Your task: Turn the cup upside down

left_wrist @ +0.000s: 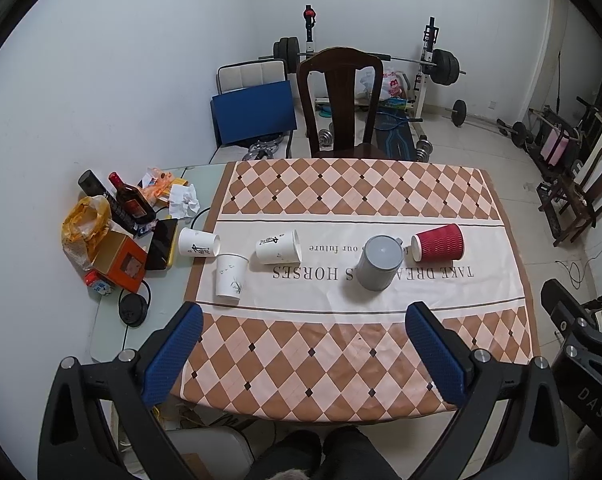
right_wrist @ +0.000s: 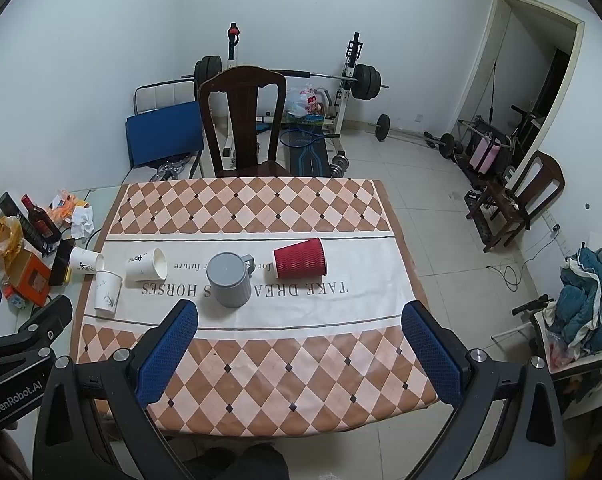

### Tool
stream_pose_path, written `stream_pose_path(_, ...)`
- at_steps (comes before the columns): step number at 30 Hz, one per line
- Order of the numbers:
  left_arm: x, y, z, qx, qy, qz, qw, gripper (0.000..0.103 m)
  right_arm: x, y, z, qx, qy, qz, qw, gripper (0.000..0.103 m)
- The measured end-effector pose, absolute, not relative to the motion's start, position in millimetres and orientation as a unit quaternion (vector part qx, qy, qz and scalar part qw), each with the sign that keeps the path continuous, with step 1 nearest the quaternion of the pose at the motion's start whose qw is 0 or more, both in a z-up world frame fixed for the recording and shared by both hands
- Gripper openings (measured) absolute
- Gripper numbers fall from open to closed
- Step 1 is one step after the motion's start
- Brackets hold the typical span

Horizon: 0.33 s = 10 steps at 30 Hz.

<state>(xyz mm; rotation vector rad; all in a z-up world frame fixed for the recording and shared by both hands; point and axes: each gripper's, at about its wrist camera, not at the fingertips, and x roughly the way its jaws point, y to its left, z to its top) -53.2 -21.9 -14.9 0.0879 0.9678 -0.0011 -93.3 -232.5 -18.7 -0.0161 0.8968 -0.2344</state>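
Left wrist view: left hand-held gripper [left_wrist: 304, 354] hangs over the near edge of the tabletop [left_wrist: 501, 344], blue pads spread wide, nothing between them; right hand-held gripper [right_wrist: 299, 350] the same, wide open and empty, both likely staged back to pick a target. Checked cloth [right_wrist: 261, 376] covers most of the tabletop, white printed band across the middle where the cups sit in a row. Grey mug [left_wrist: 379, 262] already stands mouth down, handle to the far side, looks done. Small white cup [left_wrist: 229, 278] seems to stand on its mouth too, hard to be sure. Three lie on their sides, probably the ones left to flip: white cup with black characters [left_wrist: 279, 247], another white cup [left_wrist: 199, 243] at the cloth's left edge, red ribbed cup [left_wrist: 439, 243] just right of the mug. Clutter on bare glass at left: bottle [left_wrist: 129, 198], orange box [left_wrist: 121, 262], bags. Beyond: wooden chair [left_wrist: 339, 104], barbell rack [left_wrist: 429, 64], tiled floor, white walls
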Motion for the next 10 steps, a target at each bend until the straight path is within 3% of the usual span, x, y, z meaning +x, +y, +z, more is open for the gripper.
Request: stream_pose_path(10,-52.9,-21.6,-14.4,0.041,0.467,-0.002,0.884,0.103,-92.0,-232.5,-17.1,-0.008,0.433,-0.111,0.895,0.103)
